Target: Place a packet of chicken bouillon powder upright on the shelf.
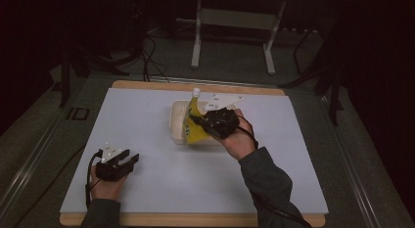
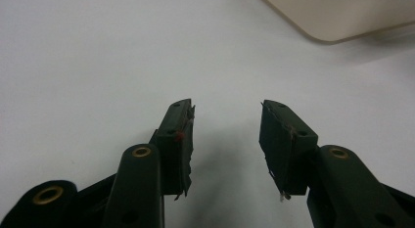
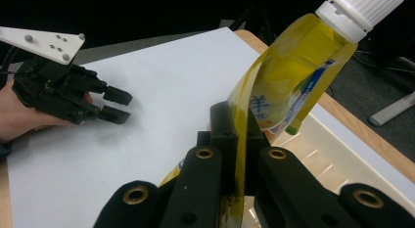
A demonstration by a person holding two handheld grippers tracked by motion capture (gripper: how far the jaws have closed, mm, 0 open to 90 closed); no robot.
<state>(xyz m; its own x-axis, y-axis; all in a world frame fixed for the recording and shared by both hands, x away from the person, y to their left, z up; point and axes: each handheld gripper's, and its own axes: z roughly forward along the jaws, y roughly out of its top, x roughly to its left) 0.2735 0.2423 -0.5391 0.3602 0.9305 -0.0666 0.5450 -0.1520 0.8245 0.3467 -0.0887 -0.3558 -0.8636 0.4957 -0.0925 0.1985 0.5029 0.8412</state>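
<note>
A yellow refill pouch [image 1: 194, 121] [image 3: 288, 86] with a white screw cap is pinched near its lower edge by my right gripper [image 1: 199, 124] [image 3: 241, 135], whose jaws are shut on the flat plastic. The pouch tilts upward over the cream tray [image 1: 177, 121] [image 3: 337, 154]. My left gripper [image 1: 128, 160] [image 2: 226, 135] rests on the white table top at the front left, jaws apart with nothing between them. That left gripper [image 3: 115, 105] sits at the far left of the right gripper view, held by a hand.
The white table top [image 1: 161, 179] has a wooden rim. A corner of the cream tray [image 2: 337, 17] lies ahead and to the right of the left jaws. Beyond the table stand a pale metal frame [image 1: 235, 22] and cables on the floor.
</note>
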